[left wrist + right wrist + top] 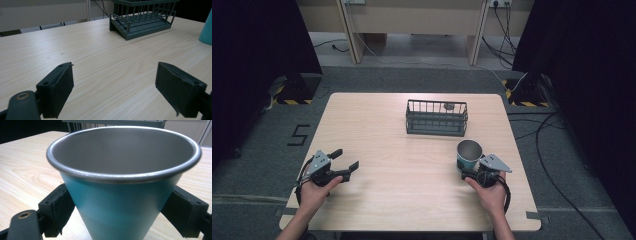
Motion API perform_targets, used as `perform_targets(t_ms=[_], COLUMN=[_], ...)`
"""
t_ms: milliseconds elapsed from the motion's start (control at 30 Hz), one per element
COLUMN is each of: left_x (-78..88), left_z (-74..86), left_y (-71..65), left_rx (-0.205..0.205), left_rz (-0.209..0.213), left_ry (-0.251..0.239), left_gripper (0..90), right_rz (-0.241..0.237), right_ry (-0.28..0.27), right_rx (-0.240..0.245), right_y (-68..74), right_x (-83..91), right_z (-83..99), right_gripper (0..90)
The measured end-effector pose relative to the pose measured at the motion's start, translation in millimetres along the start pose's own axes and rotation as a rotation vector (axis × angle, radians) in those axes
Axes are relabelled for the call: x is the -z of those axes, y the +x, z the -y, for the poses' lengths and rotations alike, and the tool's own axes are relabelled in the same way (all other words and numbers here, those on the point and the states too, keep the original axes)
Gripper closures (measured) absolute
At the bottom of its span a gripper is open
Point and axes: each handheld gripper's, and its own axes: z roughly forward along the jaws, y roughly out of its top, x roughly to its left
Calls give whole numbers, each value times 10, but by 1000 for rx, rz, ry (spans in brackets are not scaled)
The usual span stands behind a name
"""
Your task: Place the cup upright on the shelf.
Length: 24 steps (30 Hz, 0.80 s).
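A teal cup (469,156) with a bare metal inside stands upright on the right side of the table. My right gripper (473,169) is shut on it. In the right gripper view both black pads (61,207) press against the cup (120,202) low on its wall. My left gripper (346,159) rests near the table's left front, open, with nothing between its jaws. The left gripper view shows bare wood between its spread fingers (58,87), and the cup's edge (206,30) at far right.
A dark wire basket (436,118) stands at the table's back middle, with a small grey object (449,106) at its back right corner; the basket (142,21) is ahead of the left gripper. The wooden table (402,170) sits on grey carpet, with cables (542,145) on the right.
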Motion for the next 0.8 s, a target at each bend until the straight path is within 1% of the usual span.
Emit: perform_targets(t_ms=[133, 167, 400, 433, 500, 800], left_x=[1, 1, -1, 0, 0, 2], left_z=[0, 0, 0, 0, 1, 1], left_y=[2, 2, 3, 4, 5, 7], left_rx=[1, 2, 2, 3, 4, 4], left_rz=[-1, -1, -1, -1, -1, -2], left_ry=[-1, -1, -1, -1, -1, -2], left_gripper=[146, 146, 146, 146, 146, 146], right_rz=[-5, -8, -18, -20, -19, -22], right_ry=[-3, -2, -4, -11, -20, -54], right_rx=[-3, 3, 2, -4, 6, 8], right_y=[-5, 3, 29, 37, 33, 71], right_x=[-23, -28, -30, -29, -24, -45], right_z=[-6, -11, -16, -26, -48, -169], right_gripper=[176, 180, 182, 183, 183, 184])
